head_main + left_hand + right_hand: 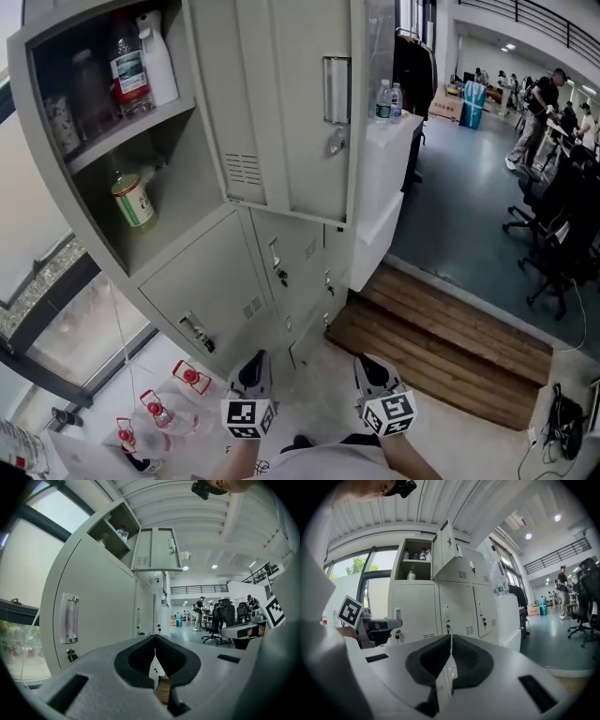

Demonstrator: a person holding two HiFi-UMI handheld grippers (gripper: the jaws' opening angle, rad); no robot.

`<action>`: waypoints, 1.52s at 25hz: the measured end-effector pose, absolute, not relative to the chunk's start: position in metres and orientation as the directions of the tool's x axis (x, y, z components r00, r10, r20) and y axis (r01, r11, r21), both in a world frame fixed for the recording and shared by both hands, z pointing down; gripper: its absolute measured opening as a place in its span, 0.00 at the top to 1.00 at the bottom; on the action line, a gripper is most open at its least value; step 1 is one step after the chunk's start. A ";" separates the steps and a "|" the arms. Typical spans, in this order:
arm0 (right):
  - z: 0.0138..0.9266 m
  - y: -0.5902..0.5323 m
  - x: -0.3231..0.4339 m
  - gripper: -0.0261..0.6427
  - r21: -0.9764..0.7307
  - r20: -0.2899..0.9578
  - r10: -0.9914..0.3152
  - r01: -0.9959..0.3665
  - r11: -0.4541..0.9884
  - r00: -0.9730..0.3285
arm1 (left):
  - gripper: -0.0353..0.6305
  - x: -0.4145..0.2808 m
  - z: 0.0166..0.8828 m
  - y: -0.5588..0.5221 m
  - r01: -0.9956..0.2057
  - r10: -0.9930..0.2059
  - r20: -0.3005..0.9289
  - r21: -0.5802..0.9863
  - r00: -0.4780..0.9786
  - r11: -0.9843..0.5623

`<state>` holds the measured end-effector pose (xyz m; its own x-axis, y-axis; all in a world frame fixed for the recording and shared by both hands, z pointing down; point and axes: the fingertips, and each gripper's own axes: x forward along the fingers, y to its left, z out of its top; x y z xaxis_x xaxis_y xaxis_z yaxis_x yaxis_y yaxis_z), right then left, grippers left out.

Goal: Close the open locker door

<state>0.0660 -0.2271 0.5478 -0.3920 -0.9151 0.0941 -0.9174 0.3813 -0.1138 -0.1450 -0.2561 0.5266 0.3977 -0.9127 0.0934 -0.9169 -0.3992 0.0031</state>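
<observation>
The grey locker bank fills the left of the head view. Its upper left compartment stands open, with bottles on the shelf and a can below. The open door swings out toward me, its handle at the right edge. Both grippers hang low in front of the lower lockers, well below the door. My left gripper is shut and empty. My right gripper is likewise shut on nothing. The open door shows high up in both gripper views.
A white counter with water bottles adjoins the lockers on the right. A wooden platform lies on the floor beyond it. Office chairs and people stand far right. Red-capped items sit on the floor at lower left.
</observation>
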 end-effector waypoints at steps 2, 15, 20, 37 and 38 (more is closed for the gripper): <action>0.547 -0.240 0.067 0.94 -0.114 0.091 -0.910 -0.912 0.394 -0.404 | 0.93 -0.142 0.529 -0.265 -0.920 -0.916 0.097 0.009 0.390 -0.391; 0.526 -0.296 0.075 0.94 -0.083 0.053 -0.844 -0.844 0.530 -0.534 | 0.93 -0.121 0.519 -0.283 -0.961 -0.959 0.072 0.027 0.276 -0.274; 0.520 -0.303 0.082 0.94 -0.091 0.028 -0.844 -0.842 0.532 -0.536 | 0.93 -0.119 0.518 -0.285 -0.964 -0.961 0.075 0.018 0.265 -0.265; 0.440 -0.337 0.079 0.66 -0.065 -0.125 -0.809 -0.809 0.584 -0.574 | 0.93 -0.121 0.522 -0.283 -0.964 -0.959 0.096 0.015 0.265 -0.265; 0.432 -0.339 0.078 0.66 -0.063 -0.138 -0.800 -0.801 0.595 -0.584 | 0.93 -0.122 0.523 -0.282 -0.965 -0.960 0.096 0.015 0.264 -0.263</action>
